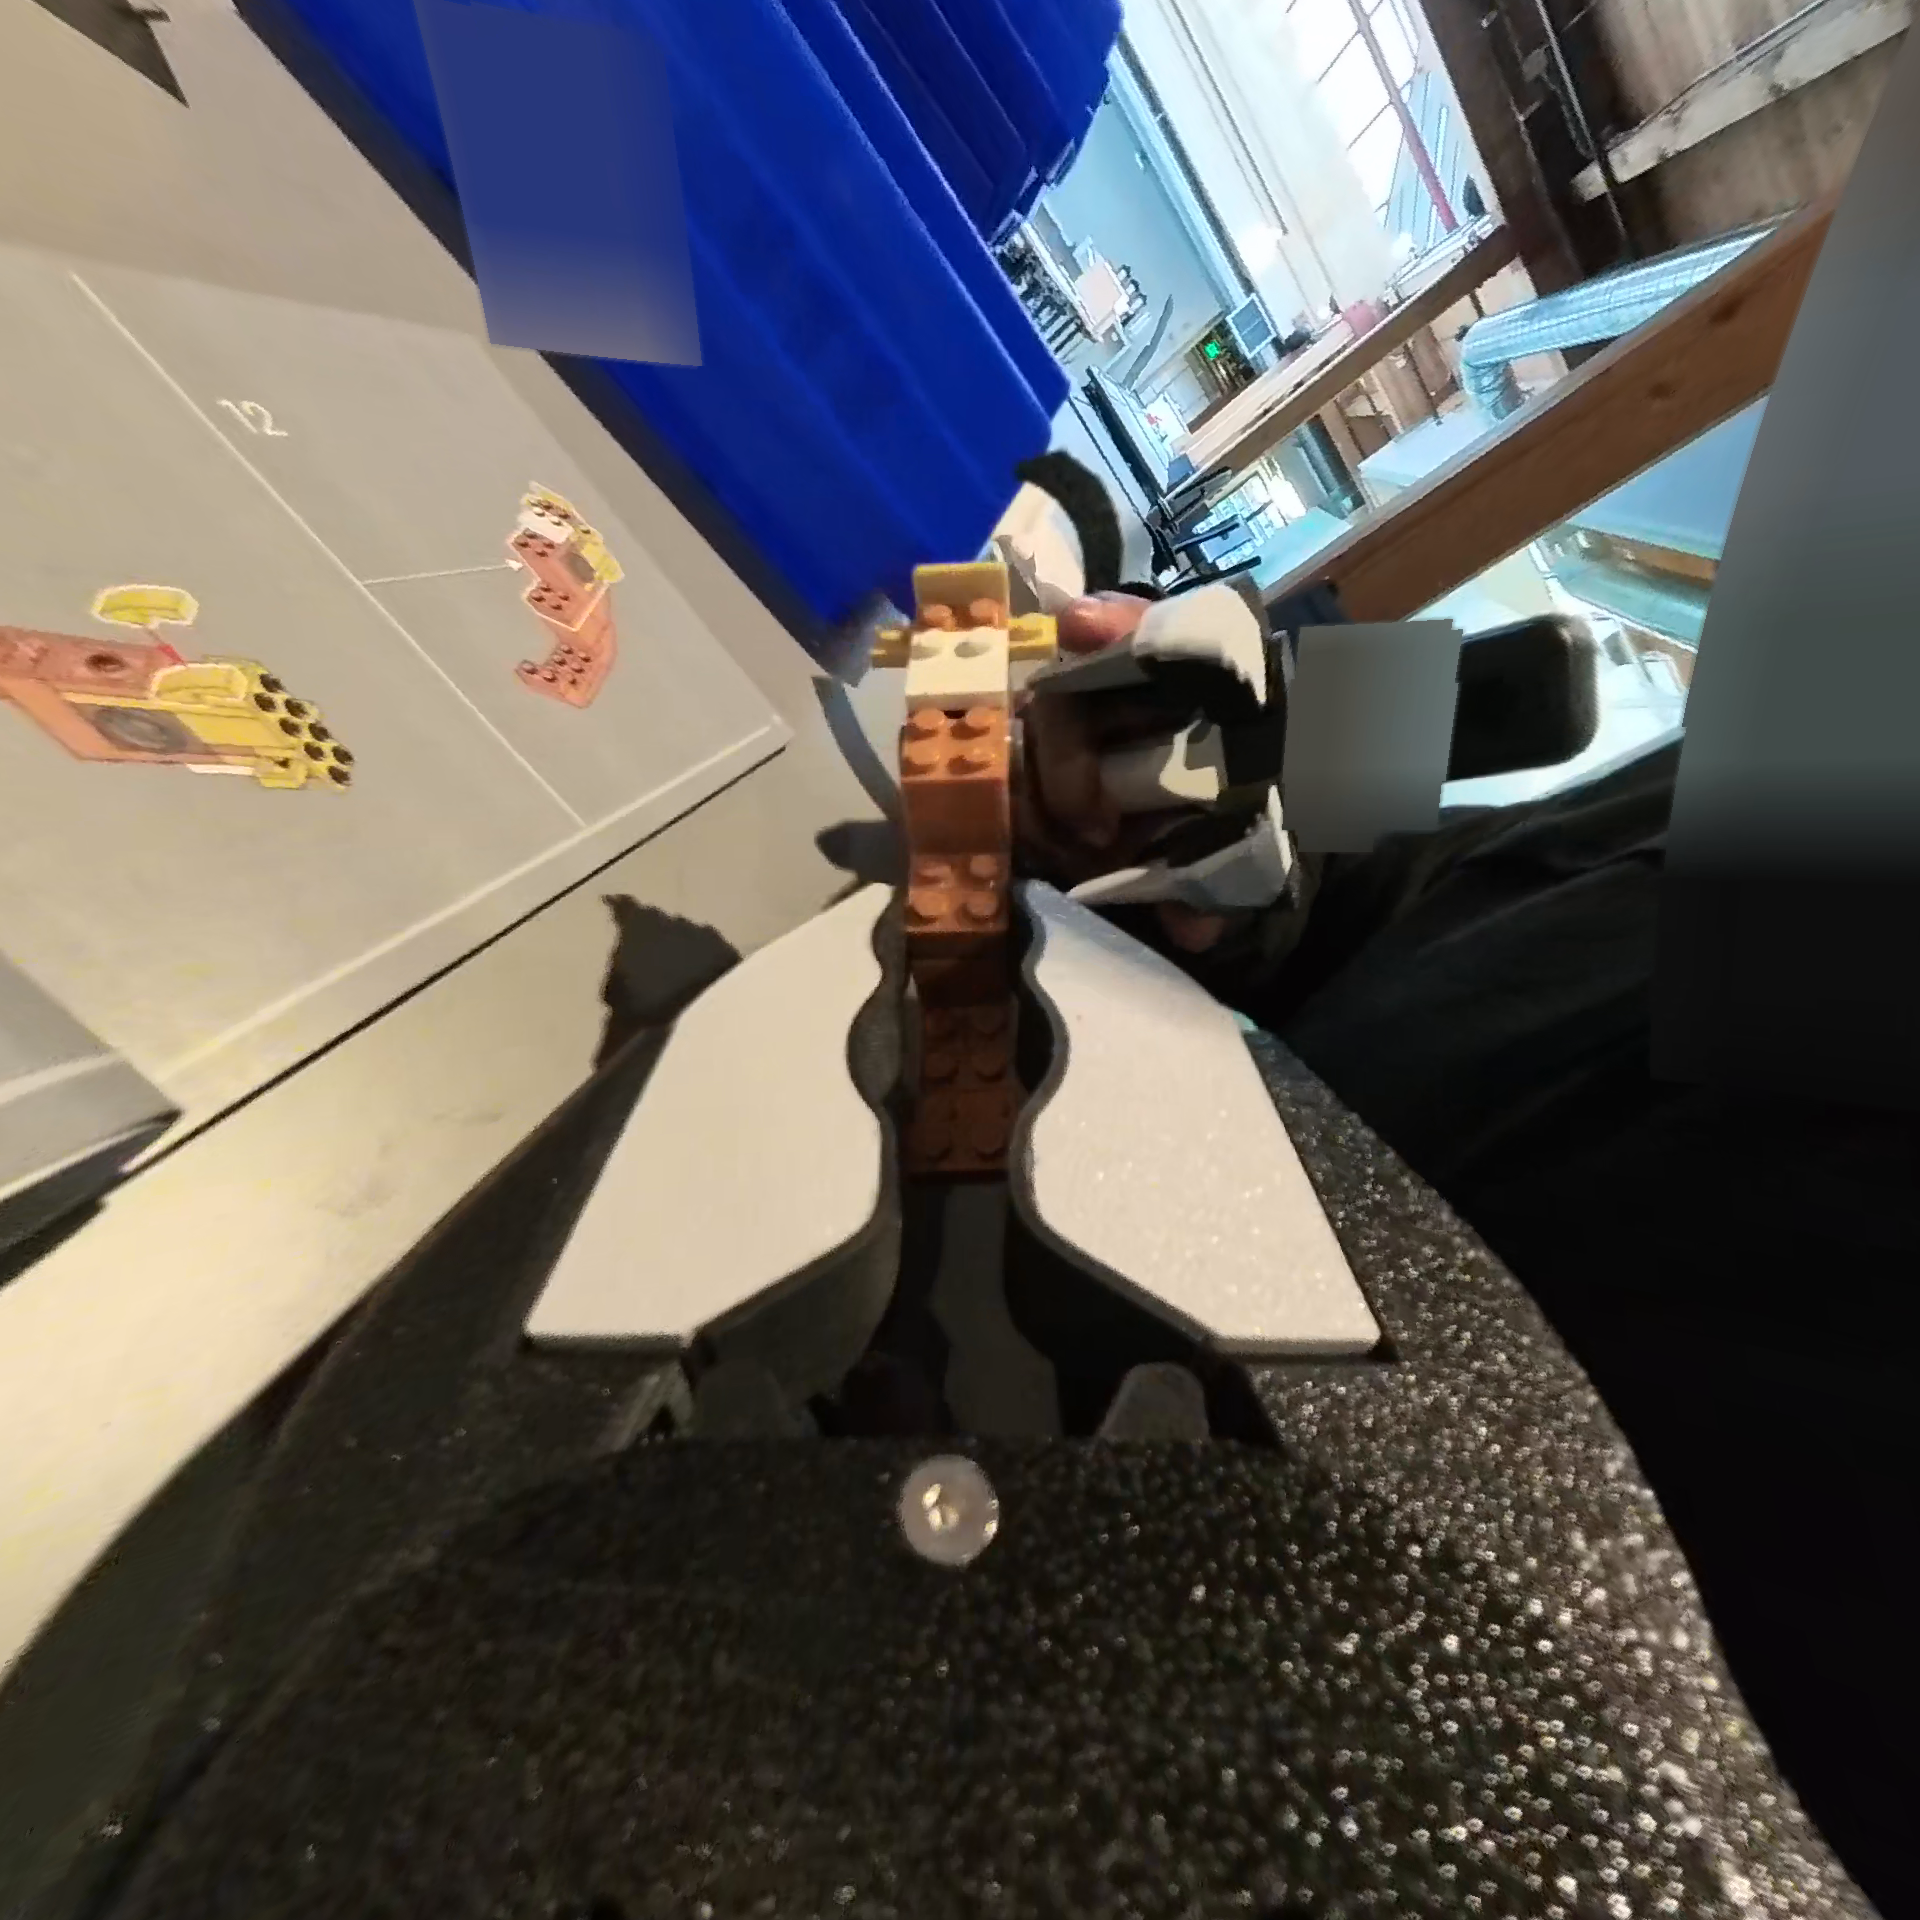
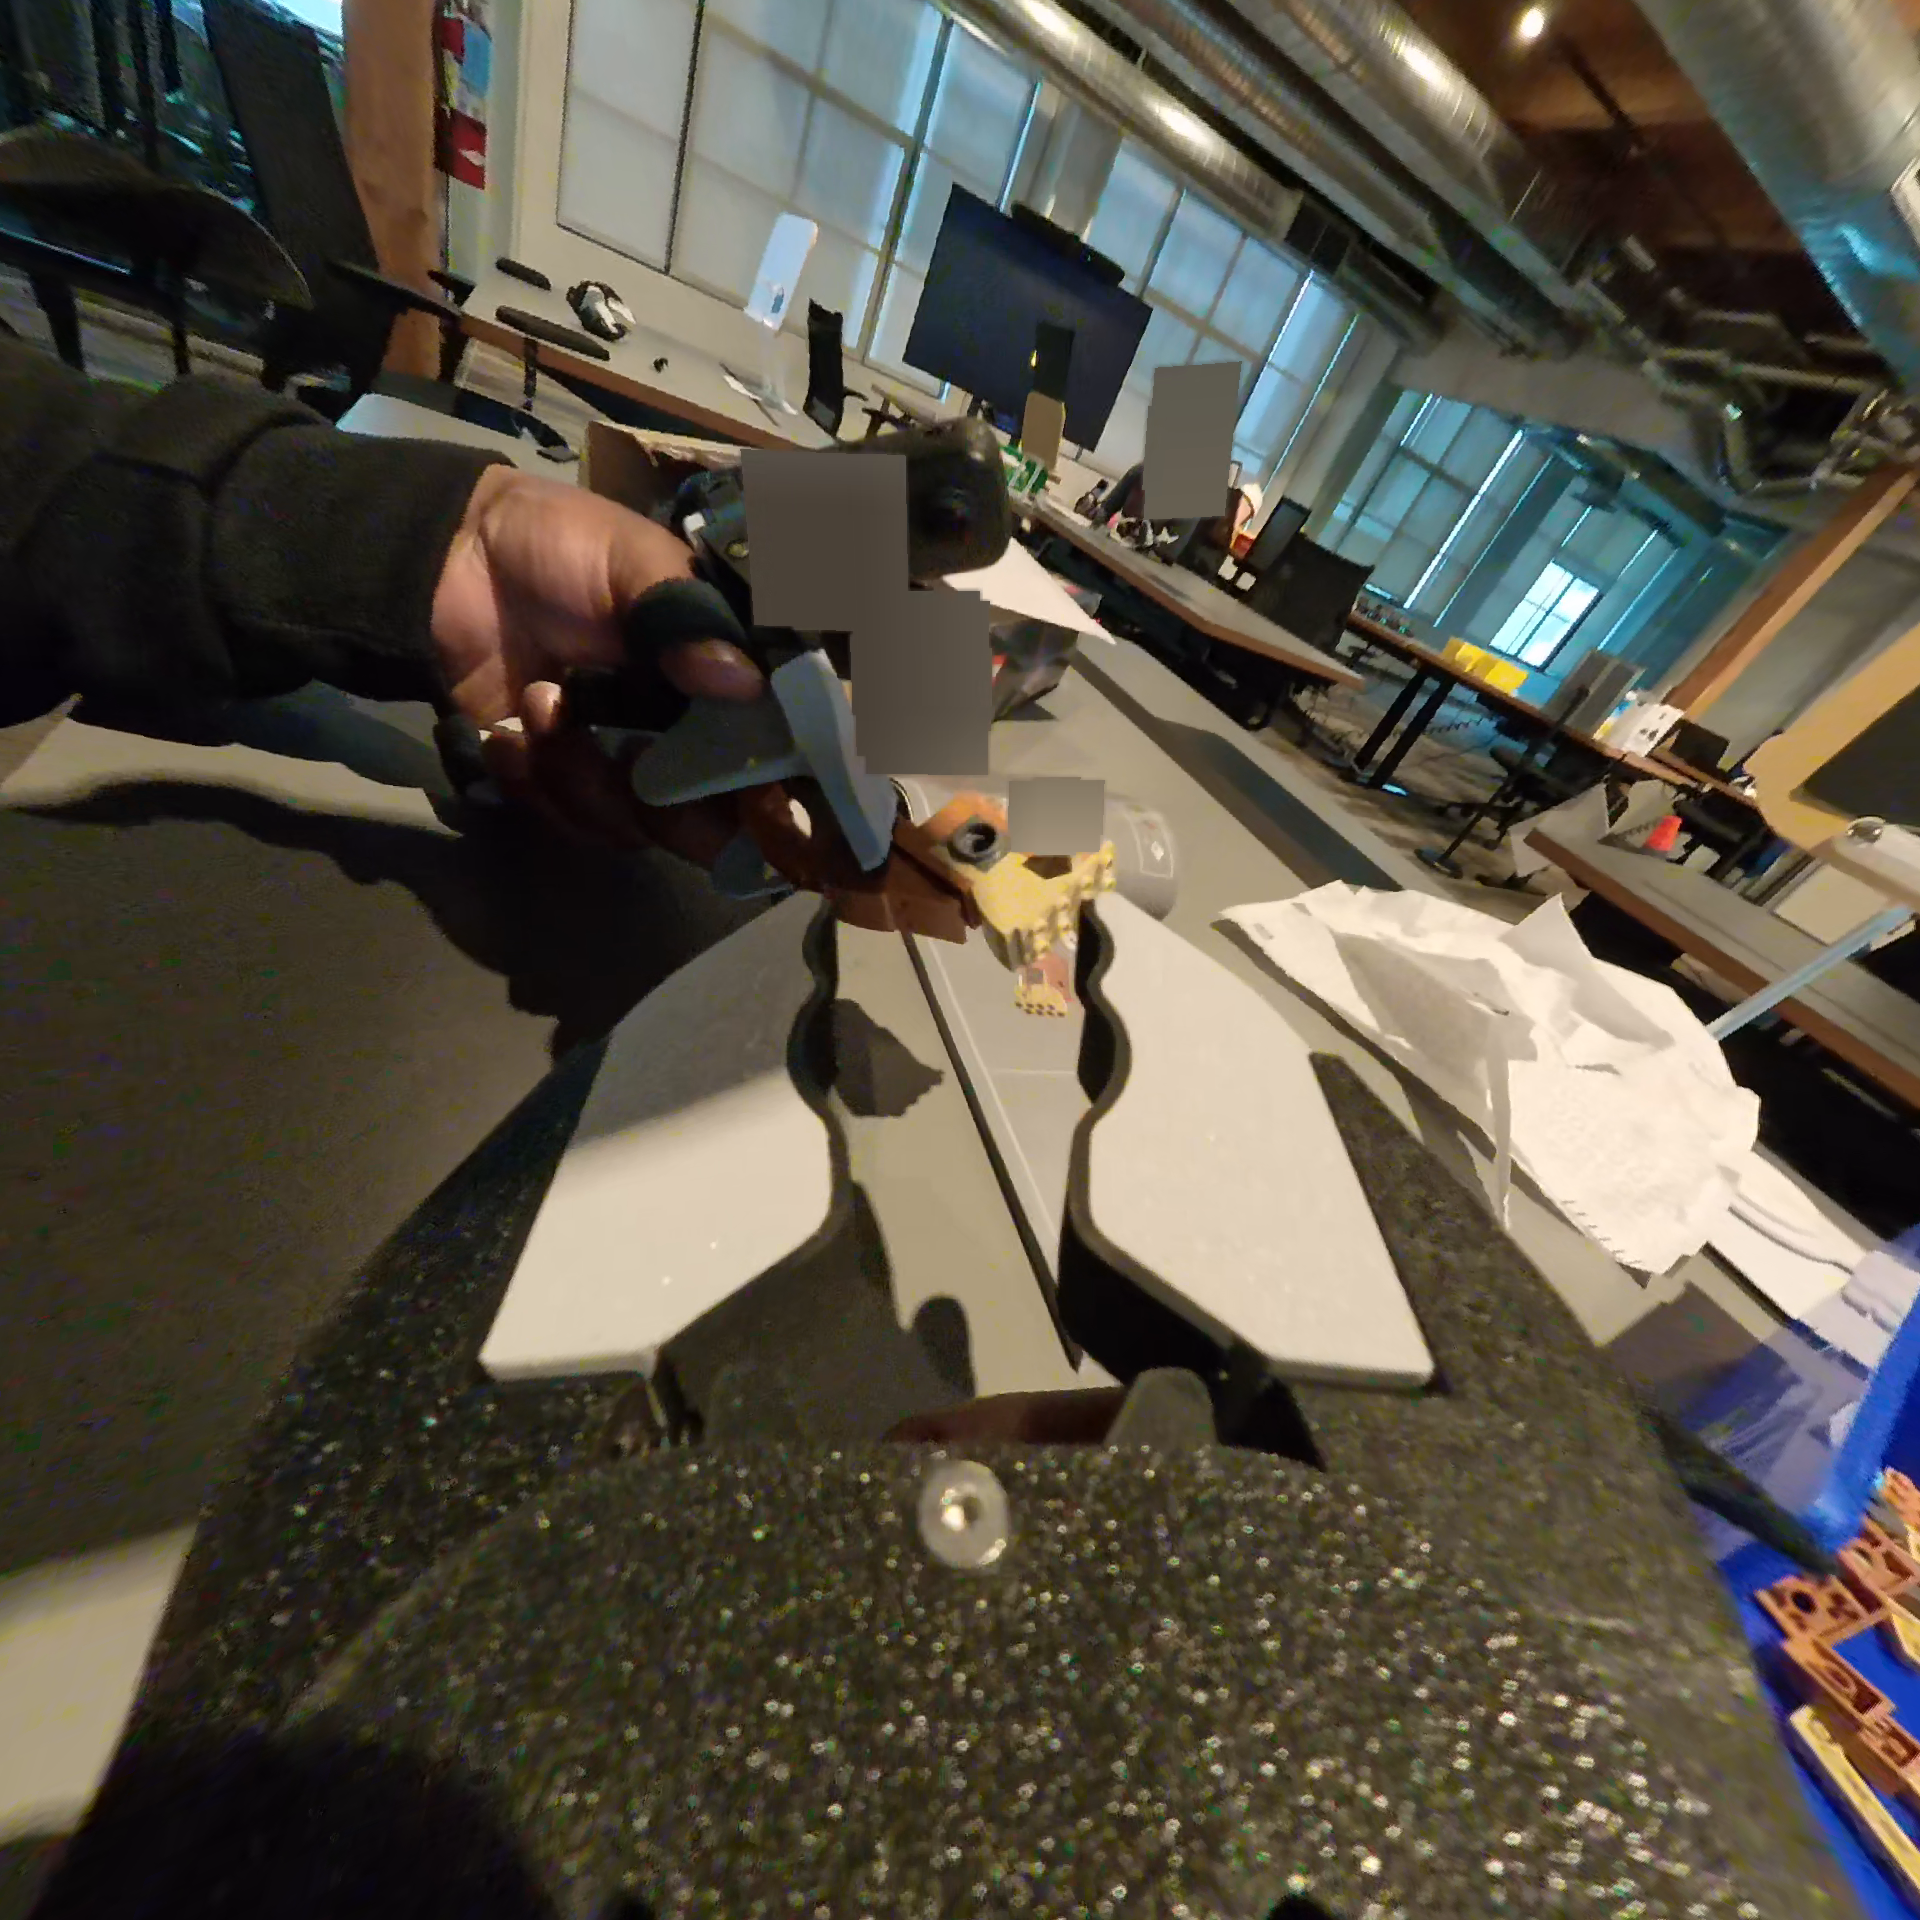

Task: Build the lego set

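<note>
The lego assembly (image 1: 956,883) sits between the fingers of the left gripper (image 1: 951,1039), its far end sticking out past the fingertips. Just right of that far end is the right gripper (image 1: 1153,717), held by a hand (image 1: 1091,790). To the left, an instruction sheet (image 1: 312,623) lies flat on the table (image 1: 312,1195), and a bin (image 1: 831,312) stands behind it, farther off. In the right wrist view, the right gripper (image 2: 961,966) has its fingers apart with nothing between them; the assembly (image 2: 997,873) hangs just beyond their tips, held from the left by the left gripper (image 2: 821,800). Crumpled paper (image 2: 1507,1070) lies on the table to the right, and loose lego pieces (image 2: 1849,1652) sit in a bin (image 2: 1787,1403) at the near right.
</note>
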Available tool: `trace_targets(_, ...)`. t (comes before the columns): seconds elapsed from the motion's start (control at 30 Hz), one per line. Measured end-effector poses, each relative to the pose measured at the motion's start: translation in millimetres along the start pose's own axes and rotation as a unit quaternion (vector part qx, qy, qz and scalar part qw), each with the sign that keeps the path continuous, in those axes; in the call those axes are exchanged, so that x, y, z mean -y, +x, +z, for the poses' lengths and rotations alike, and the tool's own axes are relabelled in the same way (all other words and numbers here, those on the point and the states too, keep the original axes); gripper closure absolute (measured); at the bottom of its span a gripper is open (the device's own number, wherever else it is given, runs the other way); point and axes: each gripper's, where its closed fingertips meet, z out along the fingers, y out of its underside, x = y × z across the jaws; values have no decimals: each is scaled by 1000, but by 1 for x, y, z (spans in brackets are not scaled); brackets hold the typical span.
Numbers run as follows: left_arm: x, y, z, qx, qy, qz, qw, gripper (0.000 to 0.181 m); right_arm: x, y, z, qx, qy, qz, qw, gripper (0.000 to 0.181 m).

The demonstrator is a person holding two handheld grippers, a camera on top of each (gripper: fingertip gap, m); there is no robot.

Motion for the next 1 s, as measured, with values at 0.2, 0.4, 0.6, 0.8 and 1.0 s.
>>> trace_targets(0.2, -5, 4, 8, -24, -19, -36, 999, 164, -3, 2, -2, 4, -7, -48, 999, 126)
trace_targets(0.4, -20, 18, 20, -58, -56, -73, 994, 164, -7, -3, -12, 29, -9, -101, 994, 114)
trace_targets(0.6, -31, 47, 31, -97, -62, -90, 989, 164, -1, -12, -26, 65, 1, -120, 991, 103)
trace_targets(0.8, -48, 66, 42, -114, -85, -98, 985, 164, -1, -23, -40, 115, 5, -102, 988, 98)
trace_targets(1.0, -61, 75, 53, -117, -111, -99, 982, 164, 4, -37, -51, 151, 21, -110, 982, 101)
